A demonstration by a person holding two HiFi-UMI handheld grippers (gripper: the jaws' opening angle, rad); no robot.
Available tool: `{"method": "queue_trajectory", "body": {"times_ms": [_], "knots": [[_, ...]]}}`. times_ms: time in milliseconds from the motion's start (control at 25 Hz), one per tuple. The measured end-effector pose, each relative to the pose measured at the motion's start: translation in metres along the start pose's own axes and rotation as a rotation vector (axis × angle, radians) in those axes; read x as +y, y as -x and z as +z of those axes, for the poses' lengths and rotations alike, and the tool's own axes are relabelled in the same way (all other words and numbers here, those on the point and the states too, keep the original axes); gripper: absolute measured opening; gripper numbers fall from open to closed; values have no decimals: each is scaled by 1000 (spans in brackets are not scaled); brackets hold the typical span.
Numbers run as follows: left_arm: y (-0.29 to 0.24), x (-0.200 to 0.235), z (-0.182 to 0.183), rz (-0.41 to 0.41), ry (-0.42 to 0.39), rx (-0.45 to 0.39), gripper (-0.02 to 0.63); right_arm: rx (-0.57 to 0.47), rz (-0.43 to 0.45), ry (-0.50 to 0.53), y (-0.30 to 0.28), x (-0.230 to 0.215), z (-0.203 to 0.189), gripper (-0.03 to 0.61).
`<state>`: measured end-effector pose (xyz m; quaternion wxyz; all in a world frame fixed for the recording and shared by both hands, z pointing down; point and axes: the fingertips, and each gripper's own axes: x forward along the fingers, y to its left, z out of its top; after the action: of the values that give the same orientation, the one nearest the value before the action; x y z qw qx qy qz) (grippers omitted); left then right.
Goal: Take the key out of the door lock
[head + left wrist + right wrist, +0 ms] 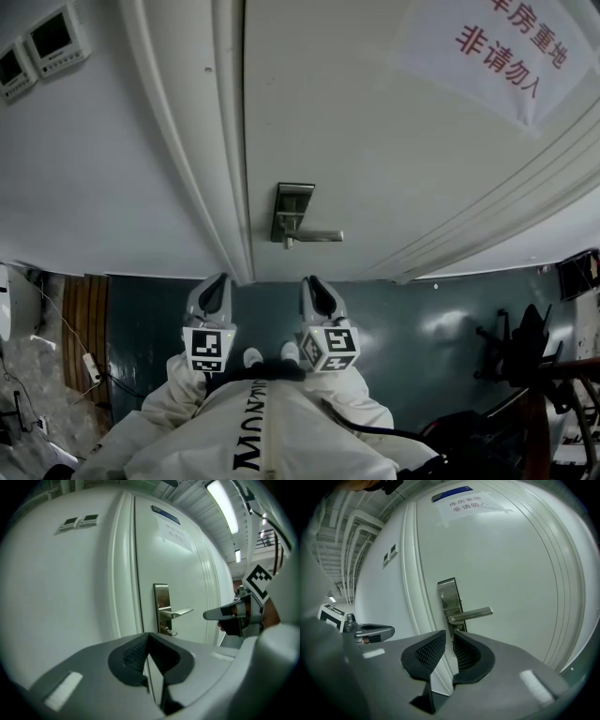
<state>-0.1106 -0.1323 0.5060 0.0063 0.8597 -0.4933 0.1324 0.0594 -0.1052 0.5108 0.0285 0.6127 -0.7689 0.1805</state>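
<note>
The left gripper (149, 637) is held out in front of the door handle (180, 613), a bit to its left, with its jaws pressed together and empty. The right gripper (449, 633) is straight in front of the handle, with its jaws a little apart and nothing between them. The key (169, 631) sticks out of the silver lock plate (161, 597) just under the handle. High above the handle, a paper sign (487, 47) is on the white door (375, 141).
</note>
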Motion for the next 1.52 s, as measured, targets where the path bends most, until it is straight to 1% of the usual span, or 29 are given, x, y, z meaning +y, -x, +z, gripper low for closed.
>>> {"method": "queue_trajectory", "body": {"times_ms": [160, 360, 560, 760, 840, 960, 1120, 1240, 1520], "knots": [[3, 1, 0, 14, -7, 8, 0, 15, 53, -90, -9, 2, -6, 88], [6, 5, -4, 36, -7, 27, 0, 34, 130, -283, -23, 1, -13, 118], [10, 9, -6, 63, -15, 43, 0, 70, 192, -576, -44, -10, -27, 111], [20, 25, -9, 105, -40, 76, 0, 78, 254, -943, -67, -20, -45, 107], [25, 32, -12, 124, -43, 92, 0, 81, 268, -1054, -75, -25, -54, 107], [29, 39, -17, 147, -49, 115, 0, 64, 306, -1182, -86, -28, -63, 107], [28, 39, -17, 150, -49, 120, 0, 16, 376, -1285, -95, -29, -62, 107], [25, 35, -16, 143, -46, 118, 0, -12, 393, -1335, -100, -33, -61, 107], [20, 28, -16, 132, -39, 115, 0, -26, 394, -1331, -112, -38, -57, 106]]}}
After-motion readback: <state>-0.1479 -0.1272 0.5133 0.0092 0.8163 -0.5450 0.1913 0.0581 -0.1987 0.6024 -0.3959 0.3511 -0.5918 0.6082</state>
